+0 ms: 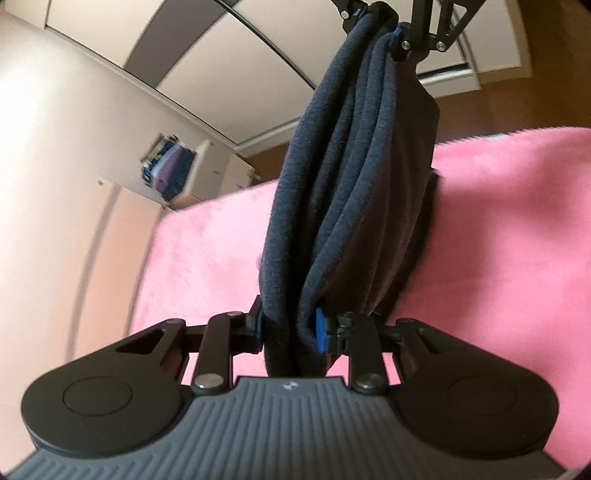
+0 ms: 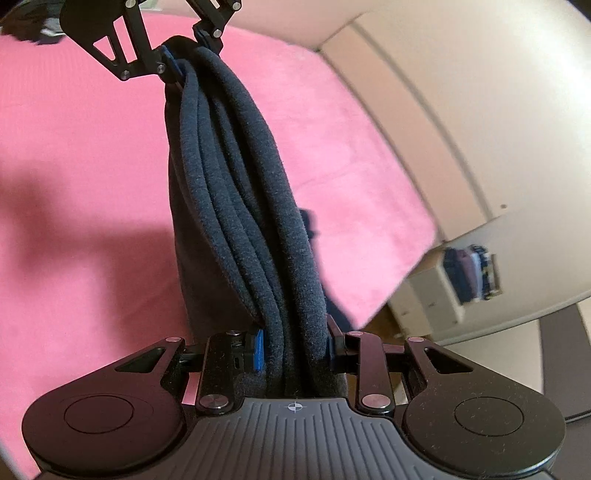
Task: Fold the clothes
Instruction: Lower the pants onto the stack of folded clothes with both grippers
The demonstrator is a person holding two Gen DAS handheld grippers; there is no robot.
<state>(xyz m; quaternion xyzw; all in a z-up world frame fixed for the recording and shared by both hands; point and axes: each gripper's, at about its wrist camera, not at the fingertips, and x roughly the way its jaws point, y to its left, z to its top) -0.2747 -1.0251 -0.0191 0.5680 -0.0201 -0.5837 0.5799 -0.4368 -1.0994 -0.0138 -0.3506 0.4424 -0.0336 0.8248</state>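
A dark navy fleece garment point(image 1: 354, 192) hangs bunched in several thick folds, stretched between my two grippers above a pink blanket point(image 1: 207, 266). My left gripper point(image 1: 291, 332) is shut on one end of it, blue pads pressing the cloth. At the top of the left wrist view my right gripper point(image 1: 384, 26) clamps the other end. The right wrist view shows the same garment point(image 2: 243, 221) running from my right gripper point(image 2: 295, 350), shut on it, up to my left gripper point(image 2: 177, 62). The garment's lower hanging part is hidden behind the folds.
The pink blanket point(image 2: 74, 147) covers a bed beneath the garment. Beyond its edge stand beige wardrobe doors point(image 1: 55, 129) and a pale box holding folded blue and purple clothes point(image 1: 170, 170), also visible as the box point(image 2: 469, 273). Brown floor shows past the bed.
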